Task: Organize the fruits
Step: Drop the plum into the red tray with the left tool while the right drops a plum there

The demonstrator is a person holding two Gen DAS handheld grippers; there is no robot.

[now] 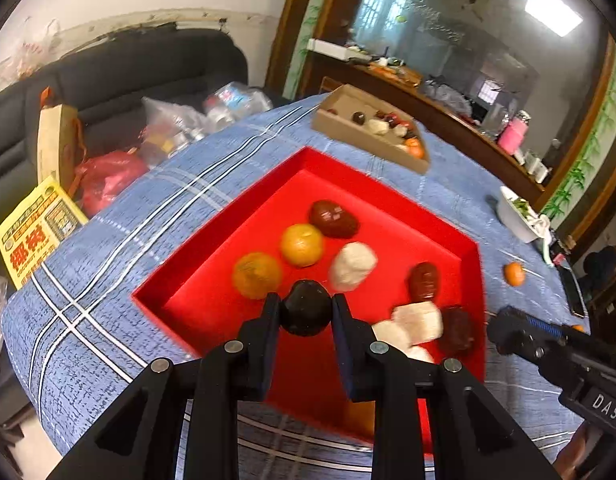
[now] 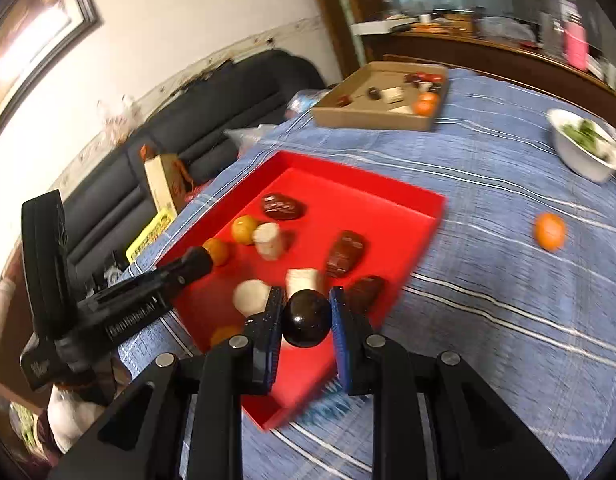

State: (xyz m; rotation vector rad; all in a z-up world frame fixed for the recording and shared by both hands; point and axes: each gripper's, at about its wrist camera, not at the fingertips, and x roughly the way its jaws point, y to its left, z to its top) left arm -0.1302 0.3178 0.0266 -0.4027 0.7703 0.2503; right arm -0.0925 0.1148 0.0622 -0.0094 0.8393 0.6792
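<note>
A red tray [image 1: 391,200] [image 2: 407,200] on the blue cloth holds oranges [image 1: 302,245] [image 2: 244,229], brown dates [image 1: 332,219] [image 2: 343,254] and white pieces [image 1: 352,266] [image 2: 268,240]. My left gripper [image 1: 306,314] is shut on a dark round fruit [image 1: 306,312] above the tray's near part. My right gripper [image 2: 306,318] is shut on another dark round fruit [image 2: 306,316] over the tray's near corner. A loose orange [image 1: 513,273] [image 2: 549,231] lies on the cloth right of the tray.
A cardboard box [image 1: 359,136] [image 2: 367,118] with more fruits stands at the far side. A white bowl [image 1: 515,220] [image 2: 579,160] with greens sits at the right. A dark sofa [image 1: 108,76] with bags is beyond the table's left edge.
</note>
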